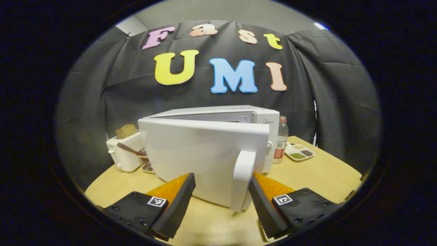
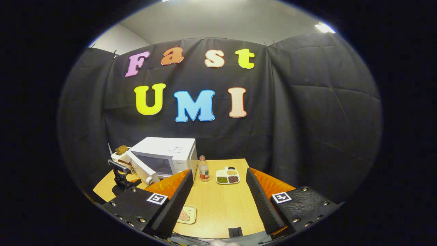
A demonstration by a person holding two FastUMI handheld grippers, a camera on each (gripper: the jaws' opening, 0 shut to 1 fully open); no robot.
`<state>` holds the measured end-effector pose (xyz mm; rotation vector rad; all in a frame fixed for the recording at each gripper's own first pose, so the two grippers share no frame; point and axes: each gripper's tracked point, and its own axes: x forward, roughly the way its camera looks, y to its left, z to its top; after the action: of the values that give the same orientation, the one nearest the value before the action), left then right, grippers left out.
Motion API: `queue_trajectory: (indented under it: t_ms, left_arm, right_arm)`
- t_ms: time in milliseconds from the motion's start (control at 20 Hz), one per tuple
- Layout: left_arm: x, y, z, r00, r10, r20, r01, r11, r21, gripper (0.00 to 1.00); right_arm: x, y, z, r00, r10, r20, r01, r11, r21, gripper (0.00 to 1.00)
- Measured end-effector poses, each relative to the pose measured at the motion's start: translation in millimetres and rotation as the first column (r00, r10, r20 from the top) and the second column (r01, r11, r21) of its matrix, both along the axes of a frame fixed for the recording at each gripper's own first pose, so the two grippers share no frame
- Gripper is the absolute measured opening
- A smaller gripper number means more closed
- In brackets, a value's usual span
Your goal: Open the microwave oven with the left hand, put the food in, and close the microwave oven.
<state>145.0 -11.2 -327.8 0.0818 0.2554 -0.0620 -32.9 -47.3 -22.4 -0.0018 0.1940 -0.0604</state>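
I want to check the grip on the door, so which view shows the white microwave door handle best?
The left gripper view: the white upright door handle stands large and close between the open left gripper fingers, on the partly open door. In the right gripper view the white microwave oven sits far off, and its handle is too small to tell.

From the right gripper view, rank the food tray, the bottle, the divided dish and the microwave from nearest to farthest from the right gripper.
1. Food tray: on the table just past the right gripper, by its left finger.
2. Divided dish and bottle: mid-table, side by side, too close to call.
3. Microwave: far left, door ajar.
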Motion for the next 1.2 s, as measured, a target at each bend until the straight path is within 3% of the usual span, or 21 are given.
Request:
queue_trajectory:
  t_ms: [250, 750, 1000, 1200]
  left_arm:
    - [-54.1, 55.8, 4.6, 0.998, 0.068, 0.000, -0.068, 0.997, 0.029, 0.95]
    - [-126.1, 187.8, 6.5, 0.969, 0.249, -0.003, -0.248, 0.966, 0.073, 0.98]
    - [-144.1, 230.4, 1.1, 0.952, 0.304, -0.022, -0.303, 0.952, 0.034, 1.00]
    - [-156.4, 262.5, 9.0, 0.934, 0.357, 0.011, -0.356, 0.931, 0.080, 0.95]
  right_arm:
    - [3.0, 43.4, -9.9, 0.995, 0.102, -0.013, -0.102, 0.995, 0.020, 0.95]
    - [12.0, 143.1, -22.9, 0.953, 0.301, -0.024, -0.300, 0.953, 0.037, 0.95]
    - [14.0, 165.6, -22.6, 0.939, 0.342, -0.023, -0.341, 0.939, 0.032, 0.95]
    - [14.9, 173.5, -27.2, 0.935, 0.354, -0.023, -0.353, 0.935, 0.029, 0.95]
